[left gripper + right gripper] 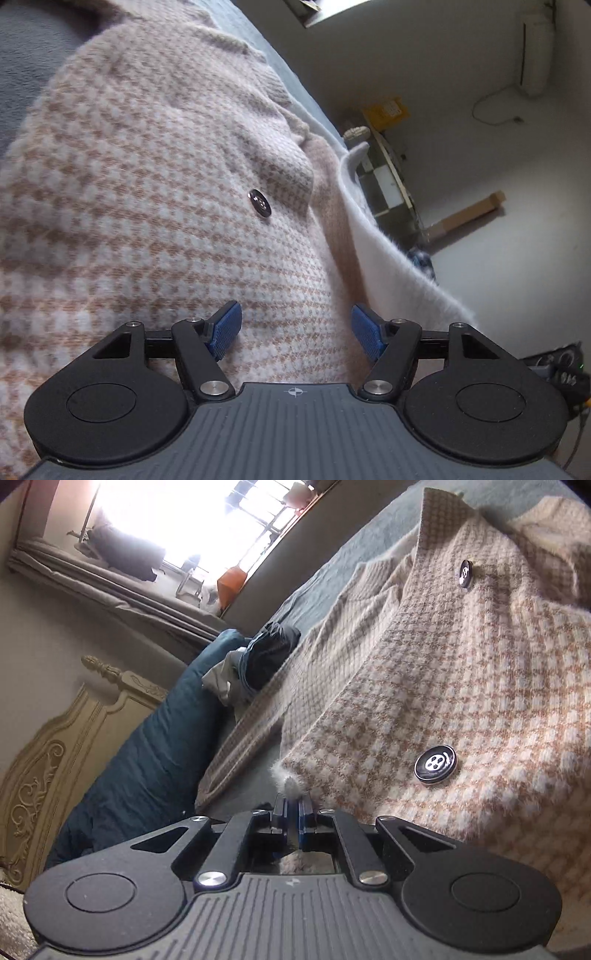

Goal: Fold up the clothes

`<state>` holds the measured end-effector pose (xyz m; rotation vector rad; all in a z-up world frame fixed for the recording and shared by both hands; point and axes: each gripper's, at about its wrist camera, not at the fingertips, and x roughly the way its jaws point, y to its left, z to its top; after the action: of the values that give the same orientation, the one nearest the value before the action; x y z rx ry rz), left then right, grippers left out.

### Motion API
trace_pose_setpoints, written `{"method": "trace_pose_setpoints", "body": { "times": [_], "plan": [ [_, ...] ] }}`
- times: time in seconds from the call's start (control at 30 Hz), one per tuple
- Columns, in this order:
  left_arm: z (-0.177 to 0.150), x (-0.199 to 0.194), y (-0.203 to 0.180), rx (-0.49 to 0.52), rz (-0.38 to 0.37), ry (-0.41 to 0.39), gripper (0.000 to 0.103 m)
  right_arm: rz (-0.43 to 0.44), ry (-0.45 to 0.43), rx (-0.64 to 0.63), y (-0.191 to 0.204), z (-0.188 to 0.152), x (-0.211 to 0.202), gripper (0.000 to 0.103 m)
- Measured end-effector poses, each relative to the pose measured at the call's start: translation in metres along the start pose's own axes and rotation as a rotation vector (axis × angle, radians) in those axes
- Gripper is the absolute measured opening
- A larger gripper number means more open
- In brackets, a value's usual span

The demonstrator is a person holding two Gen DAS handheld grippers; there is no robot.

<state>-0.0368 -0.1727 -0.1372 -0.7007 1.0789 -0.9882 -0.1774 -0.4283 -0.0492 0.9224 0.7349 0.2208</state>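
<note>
The cardigan point(461, 686), a fuzzy knit in a small tan-and-cream check, lay spread over the grey-blue bedcover point(332, 565) and filled most of both views. My right gripper point(291, 805) was closed on a furry corner of its hem, a tuft of the pile sticking out past the blue pads point(303, 812) at 12 o'clock from the fingers. My left gripper point(295, 332) hovered close over the knit with its blue pads point(227, 328) standing apart and nothing pinched between them.

The right view showed two glossy black round buttons, one near point(436, 764) at 2 o'clock from the fingertips, the other farther off point(466, 574) along the same front edge; the left view showed only one button point(260, 204), at 11 o'clock from its fingertips. The left view alone showed the plain pale fleecy underside point(388, 258) turned up along the cardigan's edge at 1 o'clock.

Only the right view took in a dark teal pillow point(155, 746) at 10 o'clock, a bundle of dark clothes point(266, 657) beyond it, a carved cream headboard point(55, 760) at 9 o'clock and a bright window point(207, 520) at 11 o'clock. Only the left view caught a white wall unit point(535, 51) at 2 o'clock and a long cardboard box point(469, 214) leaning low against the wall
</note>
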Motion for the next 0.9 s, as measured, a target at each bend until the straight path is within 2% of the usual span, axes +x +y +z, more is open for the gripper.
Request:
{"method": "trace_pose_setpoints", "body": {
  "times": [0.1, 0.4, 0.53, 0.77, 0.9],
  "plan": [
    [0.005, -0.014, 0.008, -0.052, -0.013, -0.021, 0.067, -0.003, 0.024, 0.024, -0.006, -0.002, 0.005, 0.005],
    [0.016, -0.039, 0.012, -0.094, -0.064, -0.034, 0.068, -0.013, 0.048, -0.013, -0.002, -0.003, 0.012, 0.005],
    [0.013, -0.050, 0.011, -0.066, -0.078, -0.040, 0.068, -0.046, 0.073, -0.056, 0.000, -0.012, 0.019, 0.005],
    [0.005, -0.048, 0.009, -0.033, -0.080, 0.034, 0.068, -0.131, 0.146, -0.162, -0.002, -0.037, 0.047, 0.005],
    [-0.001, -0.031, 0.004, -0.003, -0.066, 0.105, 0.068, -0.203, 0.220, -0.282, 0.003, -0.058, 0.060, 0.005]
  ]
}}
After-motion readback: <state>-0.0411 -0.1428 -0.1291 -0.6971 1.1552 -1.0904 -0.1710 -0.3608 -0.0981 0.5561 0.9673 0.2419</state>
